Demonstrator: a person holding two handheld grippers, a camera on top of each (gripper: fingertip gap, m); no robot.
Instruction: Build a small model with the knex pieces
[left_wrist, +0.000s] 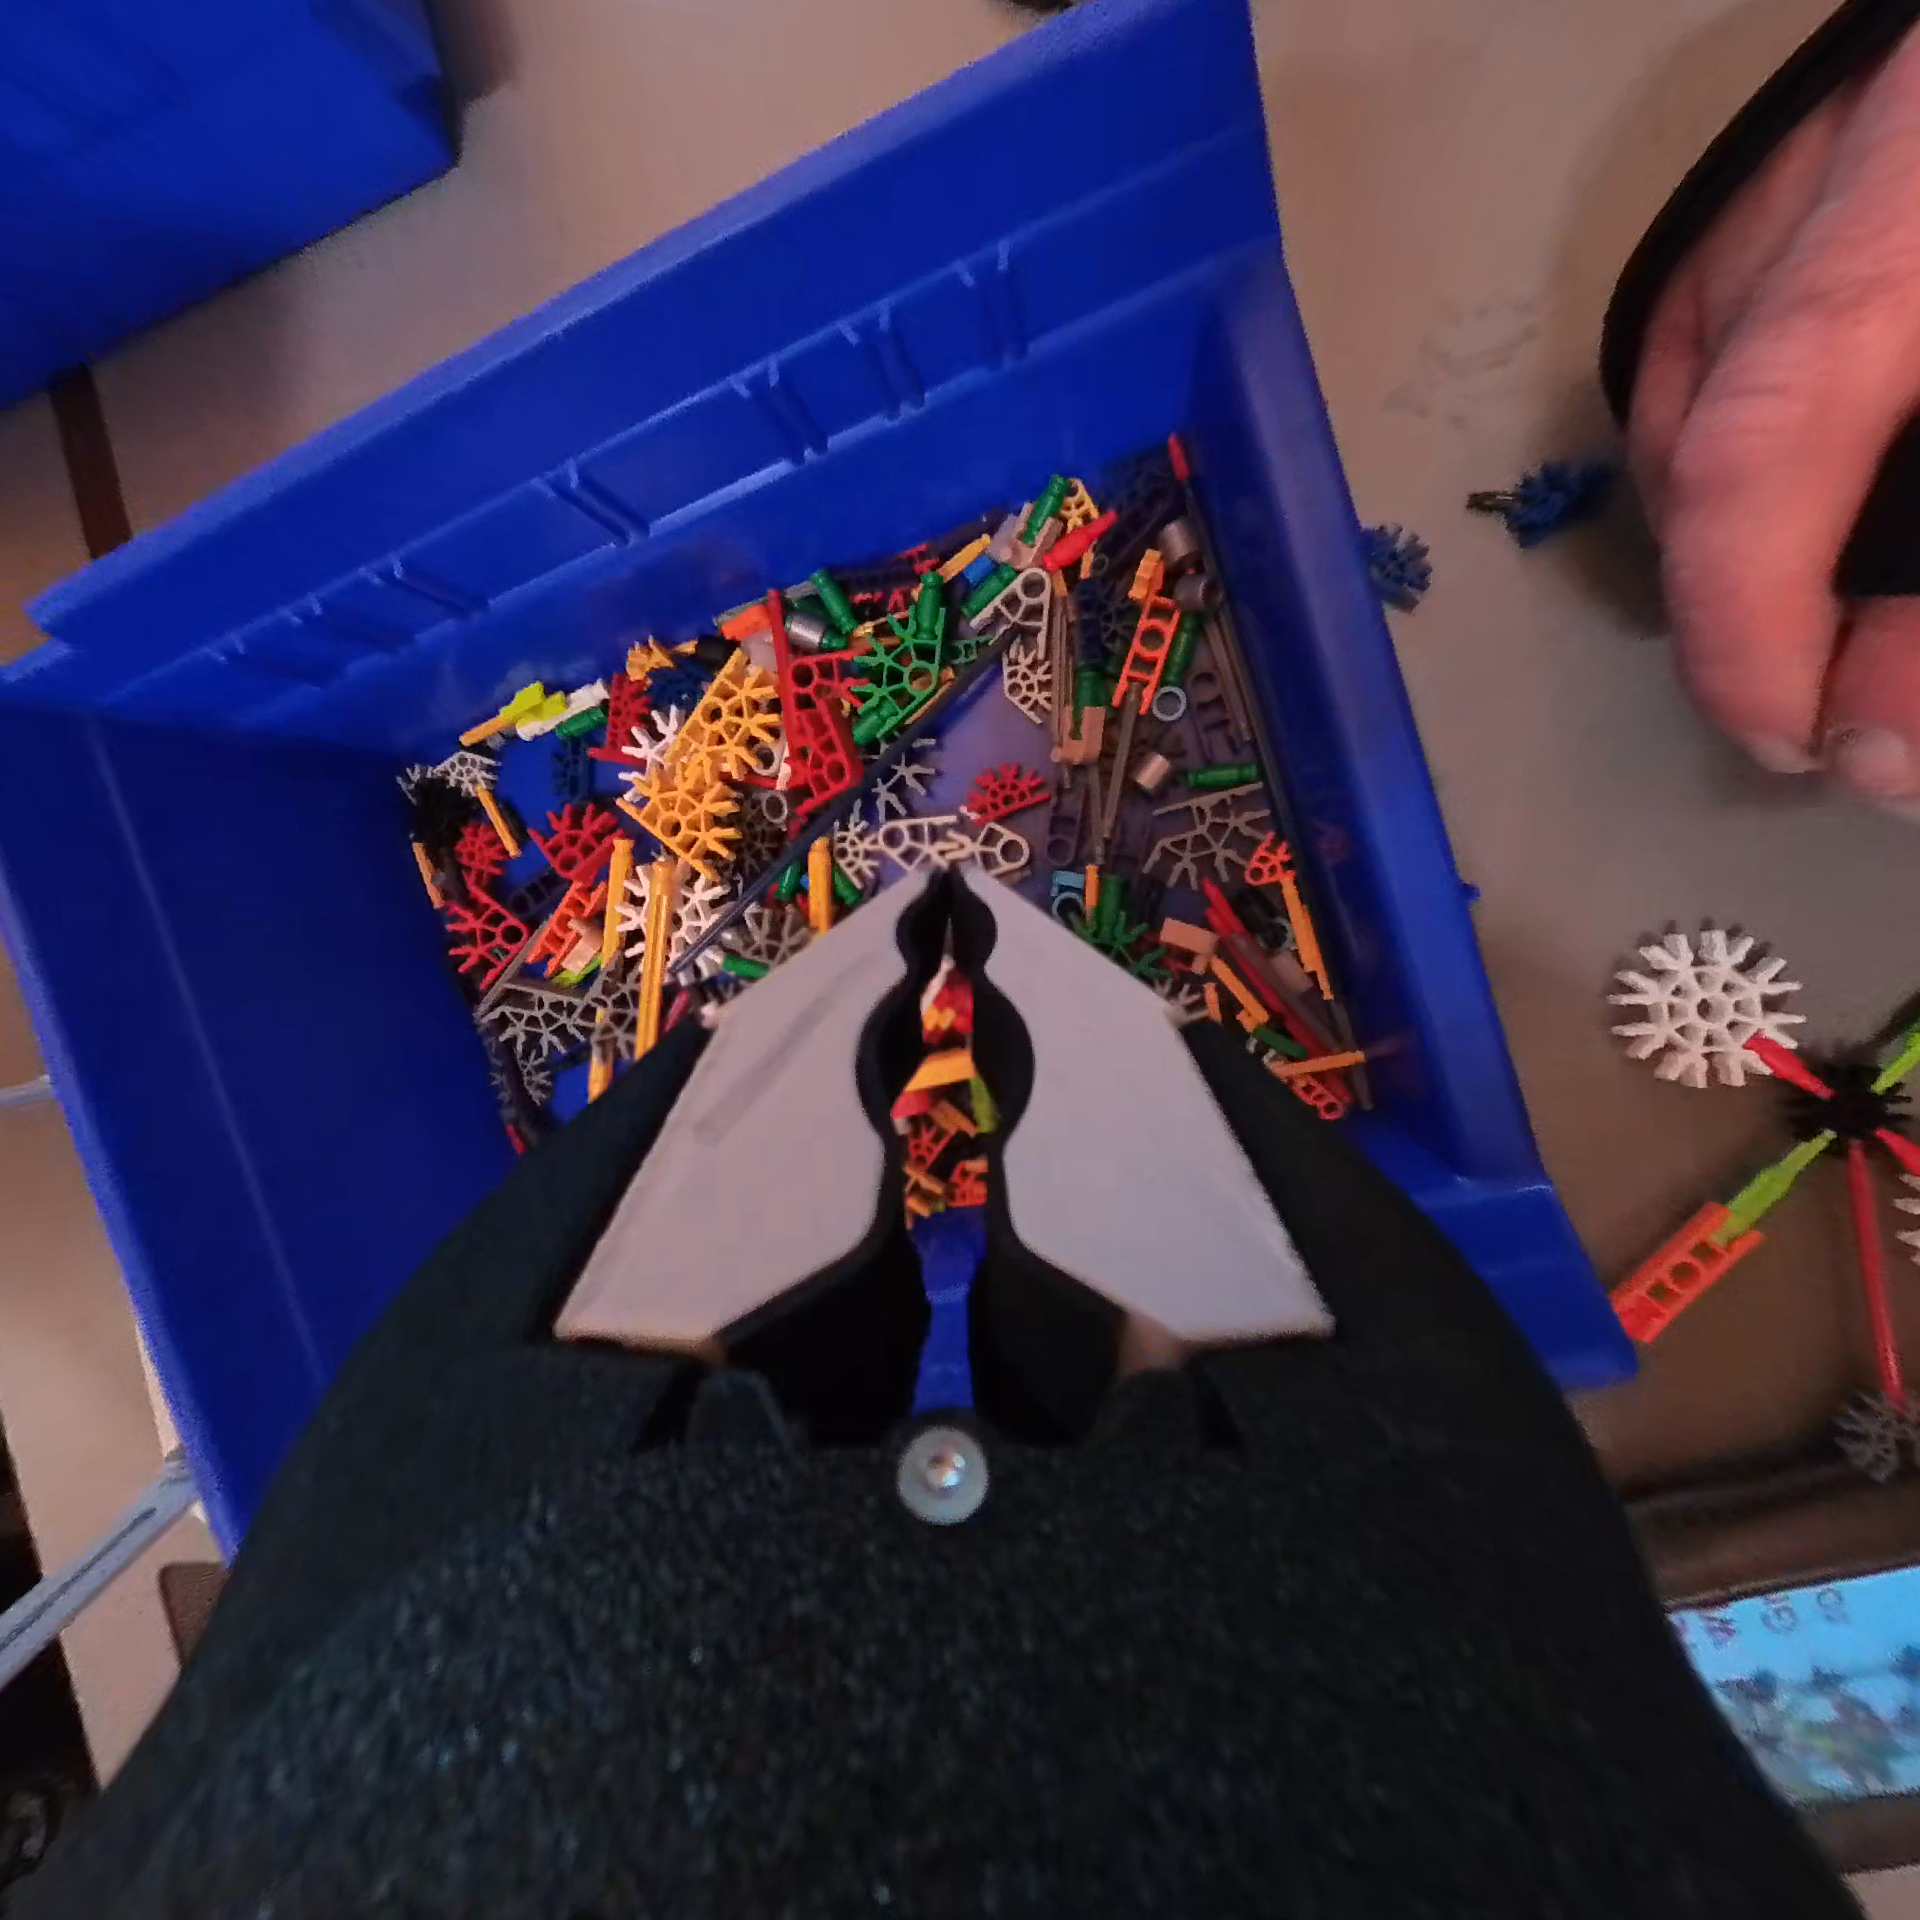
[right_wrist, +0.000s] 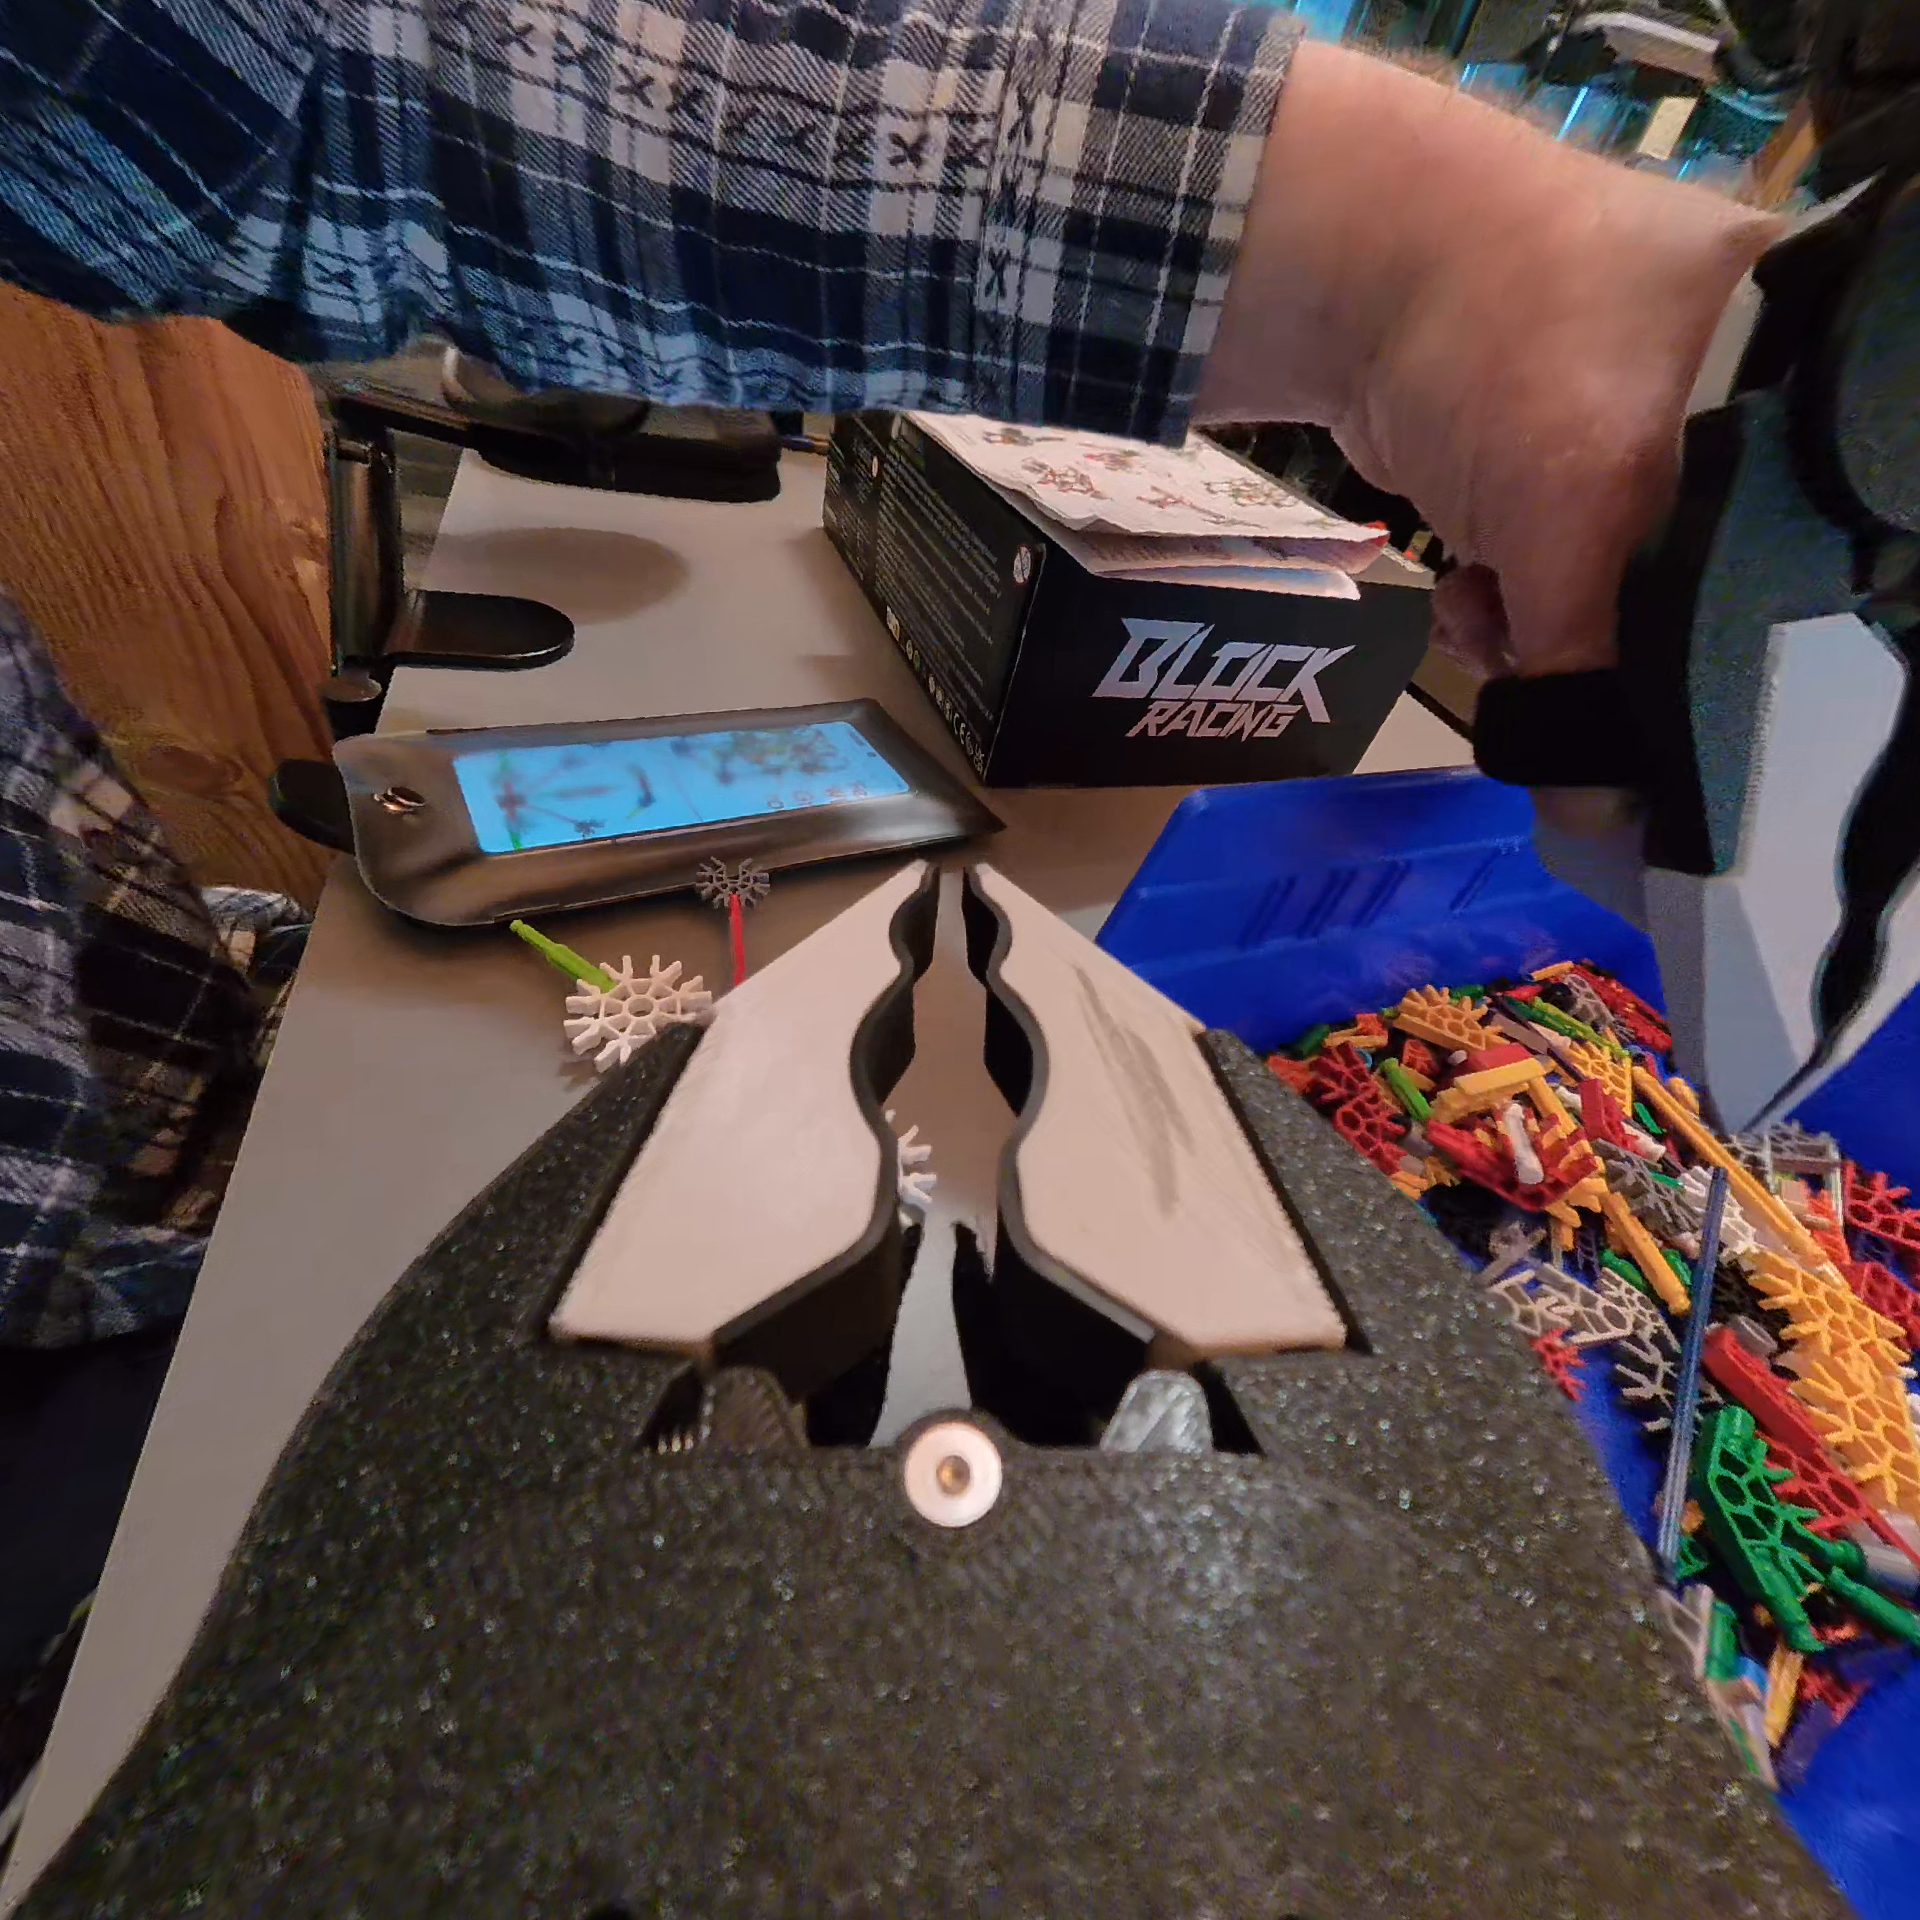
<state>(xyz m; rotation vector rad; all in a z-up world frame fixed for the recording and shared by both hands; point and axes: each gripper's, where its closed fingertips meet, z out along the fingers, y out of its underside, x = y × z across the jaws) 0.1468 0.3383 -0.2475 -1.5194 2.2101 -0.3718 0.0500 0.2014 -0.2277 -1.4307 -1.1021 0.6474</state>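
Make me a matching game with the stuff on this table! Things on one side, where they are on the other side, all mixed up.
Things:
1. pile of building pieces
2. paper sheet
3. phone
4. left gripper

Places:
A. on top of the black box
B. lying flat on the table, screen lit, near the white snowflake piece
C. inside the blue bin
D. over the blue bin, tips together

Right pairs: 1-C, 2-A, 3-B, 4-D
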